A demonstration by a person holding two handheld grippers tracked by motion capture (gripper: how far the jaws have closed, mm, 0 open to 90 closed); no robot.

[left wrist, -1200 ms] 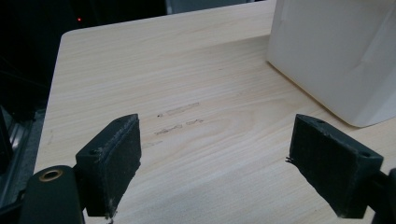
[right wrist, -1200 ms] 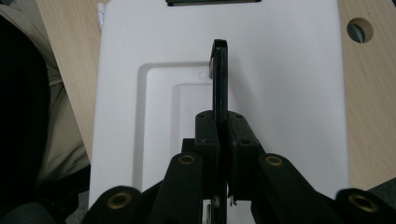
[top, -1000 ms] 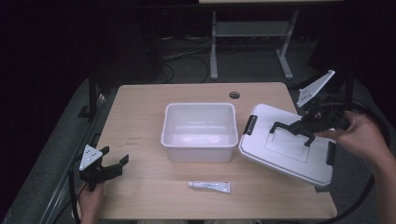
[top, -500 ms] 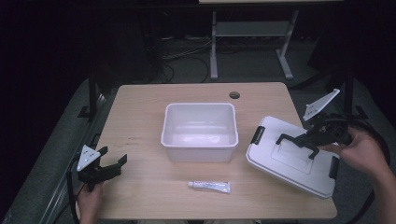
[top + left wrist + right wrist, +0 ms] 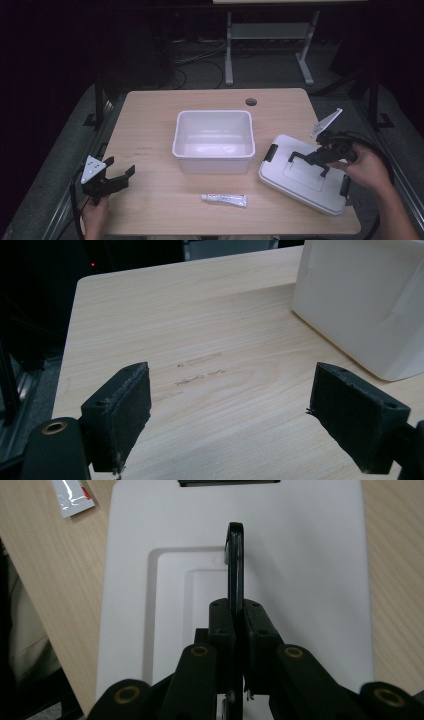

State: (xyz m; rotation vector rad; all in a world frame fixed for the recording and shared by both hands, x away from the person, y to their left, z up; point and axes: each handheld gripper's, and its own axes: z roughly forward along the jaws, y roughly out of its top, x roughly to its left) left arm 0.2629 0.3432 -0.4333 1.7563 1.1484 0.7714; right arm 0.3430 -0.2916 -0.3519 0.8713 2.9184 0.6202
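On the wooden table (image 5: 150, 125) the open white bin (image 5: 214, 141) sits near the middle with nothing in it, and its white lid (image 5: 300, 177) lies flat just to the bin's right, toward the table's right edge, one corner close to the bin's wall. Judged from this, the lid is off and set down, and what looks left is to put the small tube (image 5: 224, 200) lying in front of the bin inside, and perhaps close up afterwards. The right gripper (image 5: 306, 157) reaches in from the right over the lid, the person's hand (image 5: 361, 169) behind it, and its jaws are clamped on the lid's black handle (image 5: 235, 555), which stands on edge between them. The left gripper (image 5: 119, 175) rests low at the table's near-left corner, well apart from the bin, its jaws spread wide over bare wood and holding nothing.
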